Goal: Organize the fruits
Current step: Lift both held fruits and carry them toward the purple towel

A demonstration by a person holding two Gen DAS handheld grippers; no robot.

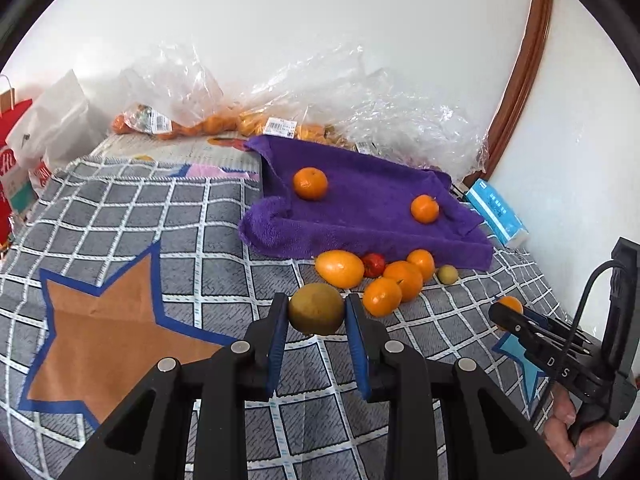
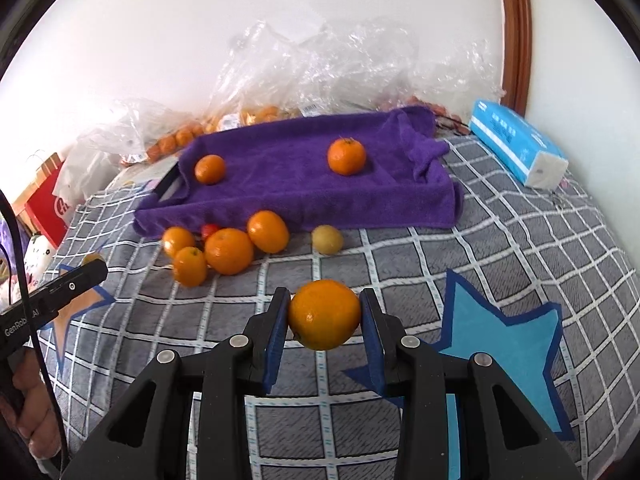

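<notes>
My left gripper is shut on a brownish-green round fruit, held above the checked cloth. My right gripper is shut on an orange; it also shows at the right edge of the left wrist view. A purple towel lies ahead with two oranges on it. In front of the towel sits a pile of several oranges, a yellow-orange mango, a small red fruit and a small green-yellow fruit.
Clear plastic bags with more oranges lie along the wall behind the towel. A blue tissue pack lies at the right. Red and white paper bags stand at the left. A wooden door frame rises at the right.
</notes>
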